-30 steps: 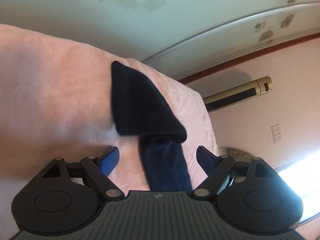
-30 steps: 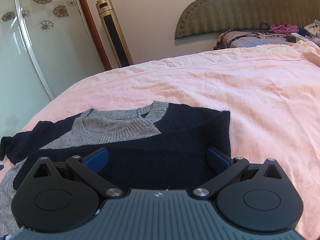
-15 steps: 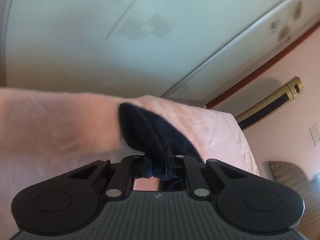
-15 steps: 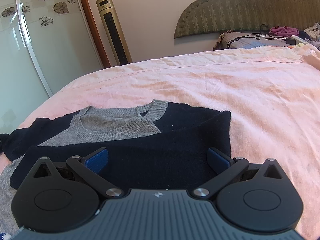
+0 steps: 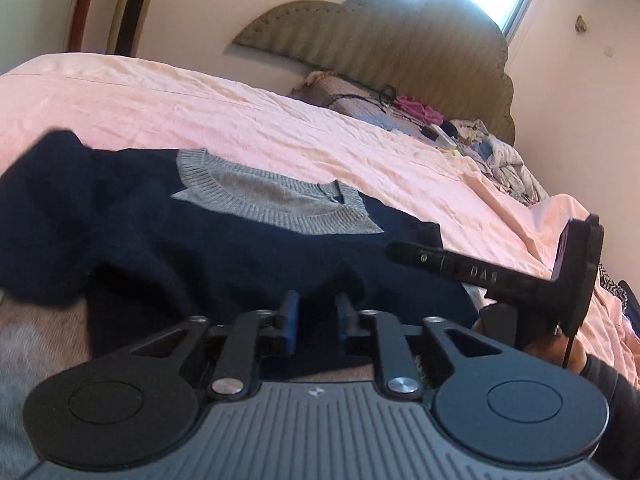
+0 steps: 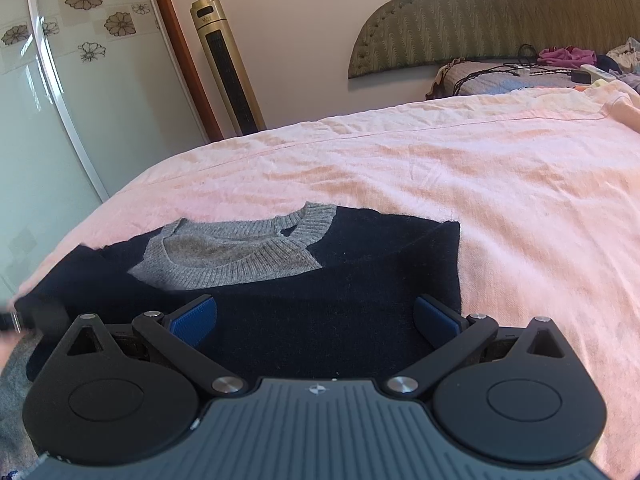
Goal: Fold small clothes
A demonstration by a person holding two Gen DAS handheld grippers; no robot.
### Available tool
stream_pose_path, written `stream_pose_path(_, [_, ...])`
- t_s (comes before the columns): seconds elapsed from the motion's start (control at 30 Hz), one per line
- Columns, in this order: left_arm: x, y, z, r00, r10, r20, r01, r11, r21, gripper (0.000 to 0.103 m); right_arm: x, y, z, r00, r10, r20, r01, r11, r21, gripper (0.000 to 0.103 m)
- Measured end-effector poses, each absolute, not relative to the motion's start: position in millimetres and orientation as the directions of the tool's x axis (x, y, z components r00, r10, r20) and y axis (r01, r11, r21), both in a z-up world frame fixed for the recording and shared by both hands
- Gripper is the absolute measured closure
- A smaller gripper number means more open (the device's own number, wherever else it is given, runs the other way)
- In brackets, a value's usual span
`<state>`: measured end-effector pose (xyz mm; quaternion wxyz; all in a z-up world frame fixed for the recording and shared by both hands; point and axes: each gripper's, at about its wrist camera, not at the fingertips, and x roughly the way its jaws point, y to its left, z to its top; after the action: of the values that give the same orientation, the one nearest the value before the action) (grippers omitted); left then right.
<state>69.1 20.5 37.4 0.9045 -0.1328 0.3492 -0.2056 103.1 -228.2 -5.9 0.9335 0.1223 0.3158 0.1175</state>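
Note:
A small navy sweater (image 6: 328, 280) with a grey knit collar (image 6: 236, 252) lies on the pink bed sheet (image 6: 480, 184). It also shows in the left wrist view (image 5: 208, 252). My left gripper (image 5: 316, 312) is nearly shut on a fold of the navy sleeve cloth and holds it over the sweater body. My right gripper (image 6: 316, 316) is open, low over the sweater's lower part, holding nothing. The right gripper's side shows in the left wrist view (image 5: 500, 276) at the sweater's right edge.
A padded headboard (image 6: 500, 8) stands at the far end with a pile of clothes and cables (image 5: 460, 128) below it. A gold tower fan (image 6: 228, 64) and a glass sliding door (image 6: 60, 80) stand left of the bed.
My left gripper shut on the navy sleeve end, then swung it right over the sweater body. My right gripper has stayed open and nearly still.

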Motion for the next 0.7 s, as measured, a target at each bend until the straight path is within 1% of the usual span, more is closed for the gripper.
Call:
stream_pose_path(0.03, [63,29,37,0.687,-0.456,-0.566,0.265,0.882,-0.39,0.053,103,-229,-6,0.774,0.3,-0.558,-0.142,0.94,0.31,0.0])
stream_pose_path(0.07, [57,39,39,0.714,-0.442,-0.542,0.244,0.884,-0.399,0.027,103,-230,-6,0.774,0.303,-0.556,-0.142,0.939,0.314,0.0])
stream_pose_path(0.1, [45,45,35,0.762,-0.413,-0.5,0.212,0.887,-0.41,0.012,103,-230,-6,0.774,0.306,-0.554,-0.142,0.937,0.319,0.0])
stream_pose_path(0.13, [39,59,34,0.803,-0.376,-0.463,0.179,0.892,-0.415,0.011,102,-231,-6,0.774,0.308,-0.553,-0.142,0.936,0.323,0.0])
stream_pose_path(0.17, [37,69,34,0.823,-0.346,-0.45,0.152,0.898,-0.413,0.011,102,-232,-6,0.775,0.31,-0.551,-0.141,0.934,0.327,0.0])
stream_pose_path(0.2, [38,79,32,0.829,-0.324,-0.456,0.121,0.9,-0.419,0.011,102,-232,-6,0.774,0.311,-0.551,-0.141,0.934,0.329,0.0])
stream_pose_path(0.27, [39,96,22,0.82,-0.285,-0.496,0.036,0.891,-0.453,0.011,102,-230,-4,0.771,0.305,-0.559,-0.135,0.936,0.324,0.0])
stream_pose_path(0.33, [37,108,13,0.802,-0.279,-0.529,0.001,0.885,-0.466,0.011,100,-227,6,0.752,0.299,-0.588,-0.098,0.932,0.349,0.0])
stream_pose_path(0.37, [34,109,11,0.799,-0.289,-0.528,0.009,0.882,-0.47,0.011,97,-226,12,0.733,0.35,-0.583,-0.102,0.904,0.415,0.0])
stream_pose_path(0.4, [29,111,12,0.799,-0.306,-0.518,0.019,0.873,-0.487,0.011,93,-223,18,0.708,0.437,-0.554,-0.127,0.851,0.509,0.0])
stream_pose_path(0.43, [26,119,13,0.798,-0.342,-0.496,0.027,0.843,-0.537,0.011,92,-218,22,0.671,0.524,-0.525,-0.15,0.789,0.596,0.0])
stream_pose_path(0.47, [25,126,19,0.797,-0.387,-0.464,0.034,0.795,-0.606,0.011,94,-210,22,0.62,0.583,-0.526,-0.158,0.749,0.644,0.003])
stream_pose_path(0.5, [30,137,30,0.798,-0.444,-0.407,0.034,0.708,-0.705,0.012,99,-199,21,0.563,0.622,-0.544,-0.158,0.727,0.668,0.008])
stream_pose_path(0.53, [32,151,46,0.805,-0.507,-0.308,0.041,0.566,-0.823,0.012,105,-187,18,0.508,0.64,-0.576,-0.148,0.724,0.674,0.012])
stream_pose_path(0.57, [32,163,63,0.811,-0.556,-0.185,0.075,0.412,-0.908,0.012,110,-179,13,0.471,0.645,-0.602,-0.136,0.727,0.673,0.018])
stream_pose_path(0.6, [29,175,88,0.807,-0.591,-0.018,0.15,0.234,-0.961,0.011,115,-171,9,0.451,0.637,-0.625,-0.129,0.739,0.661,0.021])
stream_pose_path(0.63, [24,180,114,0.794,-0.598,0.113,0.237,0.133,-0.962,0.011,118,-167,8,0.457,0.622,-0.636,-0.132,0.754,0.643,0.022])
stream_pose_path(0.67, [15,185,147,0.769,-0.595,0.233,0.346,0.082,-0.934,0.011,119,-165,9,0.464,0.617,-0.636,-0.126,0.757,0.641,0.022])
stream_pose_path(0.7, [4,187,179,0.746,-0.586,0.317,0.444,0.082,-0.892,0.008,121,-164,9,0.466,0.617,-0.635,-0.11,0.752,0.65,0.022])
